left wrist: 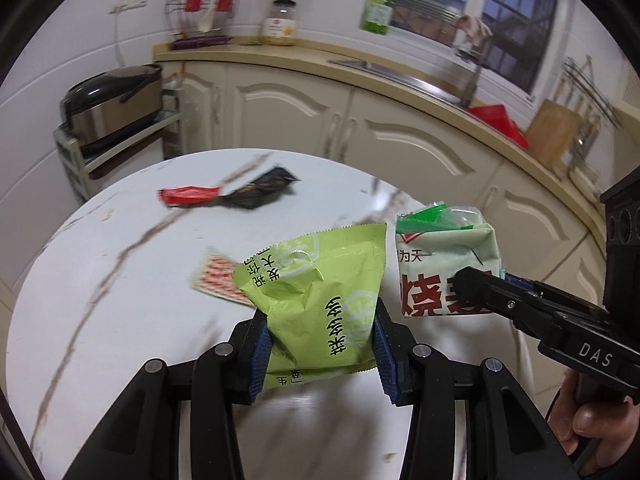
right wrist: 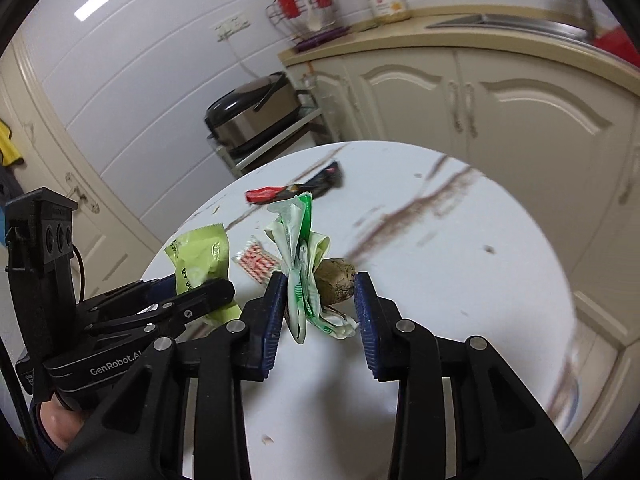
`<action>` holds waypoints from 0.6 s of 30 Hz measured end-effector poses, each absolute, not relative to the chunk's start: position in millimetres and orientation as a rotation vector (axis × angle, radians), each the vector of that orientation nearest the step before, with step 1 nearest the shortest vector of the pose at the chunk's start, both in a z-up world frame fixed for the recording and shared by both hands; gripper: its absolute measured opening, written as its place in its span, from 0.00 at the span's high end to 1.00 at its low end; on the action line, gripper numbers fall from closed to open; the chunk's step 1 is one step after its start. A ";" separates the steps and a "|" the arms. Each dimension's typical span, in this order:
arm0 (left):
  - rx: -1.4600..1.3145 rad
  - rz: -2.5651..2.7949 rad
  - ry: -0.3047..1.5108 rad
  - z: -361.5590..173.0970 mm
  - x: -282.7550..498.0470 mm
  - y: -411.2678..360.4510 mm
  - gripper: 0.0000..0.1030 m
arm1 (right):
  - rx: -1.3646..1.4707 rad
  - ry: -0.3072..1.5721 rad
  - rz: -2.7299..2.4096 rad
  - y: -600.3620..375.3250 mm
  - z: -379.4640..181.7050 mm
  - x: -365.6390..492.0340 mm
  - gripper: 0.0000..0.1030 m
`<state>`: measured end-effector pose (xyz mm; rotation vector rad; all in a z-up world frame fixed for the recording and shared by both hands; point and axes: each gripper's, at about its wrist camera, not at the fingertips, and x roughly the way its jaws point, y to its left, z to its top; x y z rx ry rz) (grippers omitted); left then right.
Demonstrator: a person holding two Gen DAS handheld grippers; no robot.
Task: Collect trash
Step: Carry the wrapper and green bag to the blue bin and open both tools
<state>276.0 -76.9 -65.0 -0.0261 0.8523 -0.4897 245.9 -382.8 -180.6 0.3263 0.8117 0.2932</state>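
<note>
My left gripper (left wrist: 320, 320) is shut on a light green snack bag (left wrist: 320, 280), held above the round white marble table (left wrist: 100, 280). My right gripper (right wrist: 320, 284) is shut on a crumpled white and green wrapper (right wrist: 300, 280), with a brown lump (right wrist: 336, 286) squeezed between the wrapper and the right pad. The left wrist view shows that wrapper (left wrist: 440, 264) off the table, just right of the green bag. On the table's far side lie a red wrapper (left wrist: 188, 195) and a black wrapper (left wrist: 260, 190). A red-patterned sachet (left wrist: 214, 278) lies nearer.
A rice cooker (left wrist: 112, 100) stands on a rack left of the table. Cream cabinets (left wrist: 280, 112) with a counter and sink (left wrist: 380, 68) run behind it. A hand (left wrist: 592, 416) grips the right tool's handle. A small crumb (right wrist: 267, 438) lies near the table's front edge.
</note>
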 end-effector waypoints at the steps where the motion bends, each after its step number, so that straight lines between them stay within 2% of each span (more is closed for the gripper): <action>1: -0.013 -0.505 0.854 -64.3 271.8 -87.6 0.60 | 0.335 0.805 0.278 -392.9 -179.8 238.0 0.69; 18: 0.184 -0.807 0.847 -47.9 217.9 -301.7 0.60 | 0.522 0.659 -0.047 -584.6 -164.9 79.4 0.69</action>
